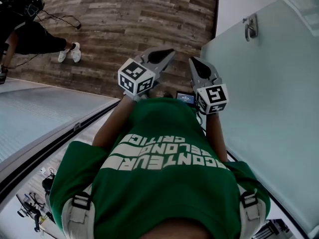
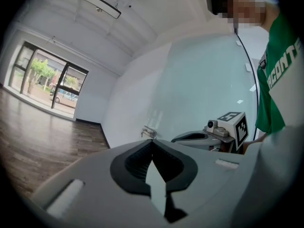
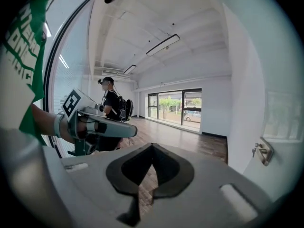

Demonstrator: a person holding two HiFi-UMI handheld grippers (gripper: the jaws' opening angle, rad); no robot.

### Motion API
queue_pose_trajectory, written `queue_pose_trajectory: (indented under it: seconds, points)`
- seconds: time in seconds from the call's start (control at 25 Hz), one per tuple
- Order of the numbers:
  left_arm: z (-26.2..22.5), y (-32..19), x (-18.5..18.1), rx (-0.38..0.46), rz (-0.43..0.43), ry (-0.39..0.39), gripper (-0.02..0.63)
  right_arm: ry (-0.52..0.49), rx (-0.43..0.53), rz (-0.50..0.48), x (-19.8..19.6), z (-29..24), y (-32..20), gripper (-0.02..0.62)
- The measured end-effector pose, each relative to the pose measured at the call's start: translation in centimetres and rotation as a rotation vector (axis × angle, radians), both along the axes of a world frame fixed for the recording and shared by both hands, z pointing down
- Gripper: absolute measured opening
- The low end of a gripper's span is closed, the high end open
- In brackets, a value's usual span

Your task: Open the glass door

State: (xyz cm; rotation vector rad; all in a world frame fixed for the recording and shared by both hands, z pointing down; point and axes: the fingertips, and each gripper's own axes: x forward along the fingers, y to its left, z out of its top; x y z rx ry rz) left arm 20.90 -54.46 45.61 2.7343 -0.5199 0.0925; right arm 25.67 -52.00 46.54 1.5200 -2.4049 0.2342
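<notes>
The glass door (image 1: 269, 98) runs past the right edge. A second person (image 1: 32, 36) is cut at the top-left corner. The green shirt (image 1: 164, 183) half hides a small screen (image 1: 185, 98).

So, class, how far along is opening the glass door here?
Done: nothing visible; the small metal handle on the pale frosted glass door is untouched. In hand: the left hand-held gripper and right hand-held gripper are raised before it, both shut and empty, apart from the handle. Left: reach it, grip, move the door.
</notes>
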Motion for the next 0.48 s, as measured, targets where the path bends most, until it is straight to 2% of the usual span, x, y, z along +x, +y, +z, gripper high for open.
queue_pose_trajectory:
  seconds: [0.2,0.48]
  points:
    - [0.5,-0.2,-1.6,-0.016,-0.031,0.001,0.015,0.026,0.003,-0.076,-2.8,0.1,-0.2,-0.008]
    - [0.6,-0.4,-3.0,-0.009,-0.056,-0.002,0.015,0.064,0.006,-0.147,-4.8,0.6,-0.3,-0.008]
